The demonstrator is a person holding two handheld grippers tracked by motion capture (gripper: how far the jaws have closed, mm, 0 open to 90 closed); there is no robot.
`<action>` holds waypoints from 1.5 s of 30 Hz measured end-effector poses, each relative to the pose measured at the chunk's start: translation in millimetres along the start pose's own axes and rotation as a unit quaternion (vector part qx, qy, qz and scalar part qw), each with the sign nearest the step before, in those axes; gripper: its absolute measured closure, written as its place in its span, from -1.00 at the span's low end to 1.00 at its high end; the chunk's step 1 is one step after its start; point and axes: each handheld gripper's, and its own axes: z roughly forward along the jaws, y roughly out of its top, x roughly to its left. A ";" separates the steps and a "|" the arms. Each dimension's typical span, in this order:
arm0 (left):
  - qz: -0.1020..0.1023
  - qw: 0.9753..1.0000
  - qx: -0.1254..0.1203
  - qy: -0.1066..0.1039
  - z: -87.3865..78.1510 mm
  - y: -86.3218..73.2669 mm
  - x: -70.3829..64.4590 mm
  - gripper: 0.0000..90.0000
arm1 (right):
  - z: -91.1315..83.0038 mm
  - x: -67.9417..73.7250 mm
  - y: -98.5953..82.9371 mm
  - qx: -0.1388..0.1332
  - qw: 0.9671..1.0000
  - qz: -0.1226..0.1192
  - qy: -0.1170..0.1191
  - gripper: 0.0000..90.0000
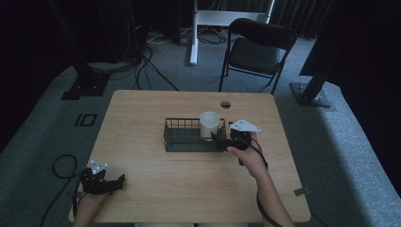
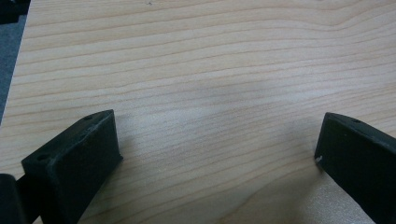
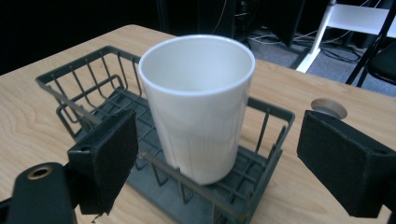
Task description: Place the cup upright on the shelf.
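A white cup [image 1: 209, 125] [image 3: 198, 105] stands upright in the right end of a dark wire basket [image 1: 182, 137] [image 3: 79, 81] in the middle of the wooden table. My right gripper [image 1: 218, 140] [image 3: 217, 156] sits just right of the basket, open, its jaws spread wide on either side of the cup without touching it. My left gripper [image 1: 118, 180] [image 2: 217, 149] rests at the table's front left corner, open, with bare wood between its jaws.
A round cable hole [image 1: 225, 104] [image 3: 328, 108] lies in the table behind the basket. A black folding chair [image 1: 257, 49] and a white desk leg [image 1: 194, 33] stand beyond the far edge. A cable [image 1: 64, 168] loops on the floor at front left.
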 end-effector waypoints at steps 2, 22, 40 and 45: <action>0.000 1.000 0.000 0.000 0.0 0.0 0.0 -1.00 | -1.4 -0.6 -1.6 0.000 1.000 0.001 -0.001 -0.72; 0.000 1.000 0.000 0.000 0.0 0.0 0.0 -1.00 | -14.1 -15.4 -46.9 0.025 0.999 0.022 -0.020 -0.72; 0.000 1.000 0.000 0.000 0.0 0.0 0.0 -1.00 | -29.2 -33.6 -84.5 0.052 0.997 0.036 -0.052 -0.72; 0.000 1.000 0.000 0.000 0.0 0.0 0.0 -1.00 | -36.3 -39.6 -93.1 0.065 0.995 0.041 -0.063 -0.72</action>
